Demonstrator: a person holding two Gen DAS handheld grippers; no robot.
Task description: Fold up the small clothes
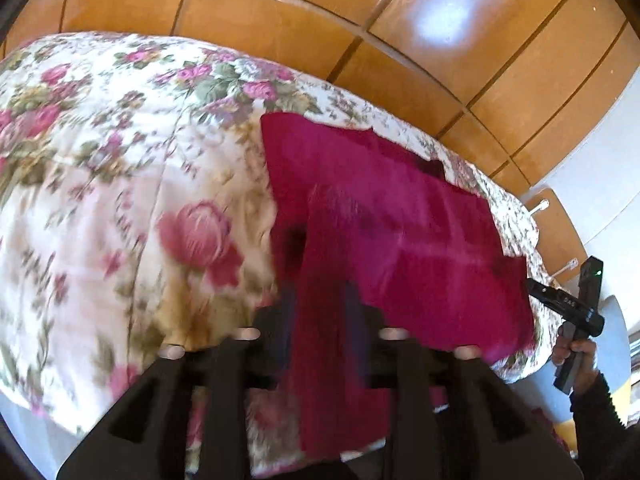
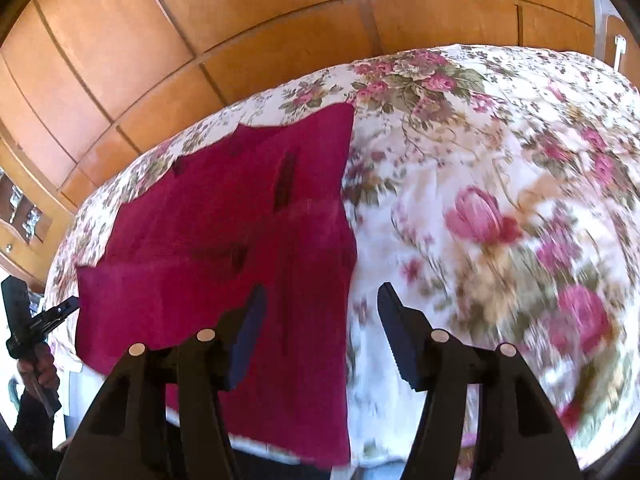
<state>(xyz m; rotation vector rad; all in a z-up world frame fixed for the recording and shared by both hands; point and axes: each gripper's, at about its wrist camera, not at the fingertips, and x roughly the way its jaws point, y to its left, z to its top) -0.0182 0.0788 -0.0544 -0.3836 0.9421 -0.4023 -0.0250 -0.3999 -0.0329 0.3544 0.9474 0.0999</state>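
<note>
The magenta knit garment (image 2: 208, 240) lies spread on the floral bedspread (image 2: 500, 200), its near hem draped over the bed's near edge, probably laid flat so a fold can be squared. The right gripper (image 2: 320, 320) stands open and empty over that hem's right corner. The left gripper (image 1: 318, 312) is blurred; cloth sits between its parted fingers, apparently unpinched.
</note>
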